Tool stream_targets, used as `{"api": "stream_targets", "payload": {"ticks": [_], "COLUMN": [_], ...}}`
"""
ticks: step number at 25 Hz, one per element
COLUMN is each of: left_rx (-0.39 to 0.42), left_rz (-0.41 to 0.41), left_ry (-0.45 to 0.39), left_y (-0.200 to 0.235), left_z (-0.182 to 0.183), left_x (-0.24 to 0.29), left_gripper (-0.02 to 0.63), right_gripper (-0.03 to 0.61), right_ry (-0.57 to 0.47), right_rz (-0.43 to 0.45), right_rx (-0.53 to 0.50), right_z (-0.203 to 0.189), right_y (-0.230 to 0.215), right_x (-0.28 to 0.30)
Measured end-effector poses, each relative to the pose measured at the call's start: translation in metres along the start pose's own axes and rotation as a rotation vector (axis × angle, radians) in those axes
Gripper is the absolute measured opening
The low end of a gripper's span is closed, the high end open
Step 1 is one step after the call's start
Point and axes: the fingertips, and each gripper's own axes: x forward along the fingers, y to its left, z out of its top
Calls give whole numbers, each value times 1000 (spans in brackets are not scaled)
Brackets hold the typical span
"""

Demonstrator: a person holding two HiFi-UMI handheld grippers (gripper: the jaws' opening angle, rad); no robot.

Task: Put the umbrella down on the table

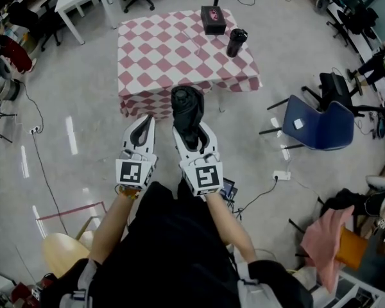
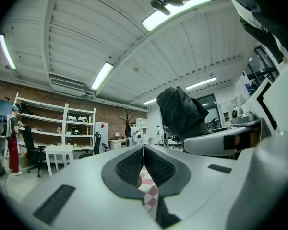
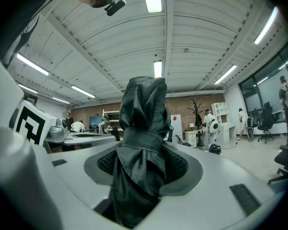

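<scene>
1. Right now the right gripper (image 1: 192,135) is clamped on a folded black umbrella (image 1: 187,105); its jaws stand wide because the bundled fabric fills the gap between the pads (image 3: 178,166)
2. The umbrella is in the air, short of the table (image 1: 154,51), and points out of the jaws towards twelve o'clock in the head view; its bunched canopy end bulges past the fingertips, and a strap (image 3: 139,140) cinches the fabric right at the pads
3. The left gripper (image 1: 143,126) rides just beside the right one, at its nine o'clock, with its jaws pressed together and nothing between them
4. The table, under a red-and-white checked cloth, lies at twelve o'clock from both grippers; a black box (image 1: 213,19) sits at one o'clock on its top and a dark tumbler (image 1: 236,42) at about three o'clock, so the near and nine o'clock parts are bare
5. The umbrella looks light, soft and squashy on the outside, probably with a stiff shaft inside; the slick fabric could creep over that core, so the strapped middle is likely the soundest place to hold
6. Judging by this, the carry is under way and the set-down is not yet done: it calls for reaching over the bare cloth, lowering the umbrella until it lies flat, then easing the jaws apart, minding that the rounded bundle may roll
</scene>
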Motion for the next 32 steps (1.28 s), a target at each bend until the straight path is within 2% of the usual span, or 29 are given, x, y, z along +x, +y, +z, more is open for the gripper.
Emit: {"api": "stream_targets", "payload": {"ticks": [6,17,21,26,32], "left_rx": [-20,-64,-68,-49,-53], "left_rz": [-27,-98,-117,-136,-115], "left_ry": [-21,-37,-26,18,30], "left_y": [24,115,135,148,155], "left_z": [-7,-7,-14,-30,-40], "left_x": [28,63,78,108,167], "left_gripper": [17,15,15,15,15], "right_gripper": [219,219,219,219,219], "right_ry": [8,5,8,21,40], "right_rz": [-29,-137,-169,-184,-158], "right_rx": [-1,16,27,25,33], "right_z": [-5,-3,-4,-10,-20], "right_y": [-3,14,12,-8,-55], "right_x": [34,129,152,176,214]}}
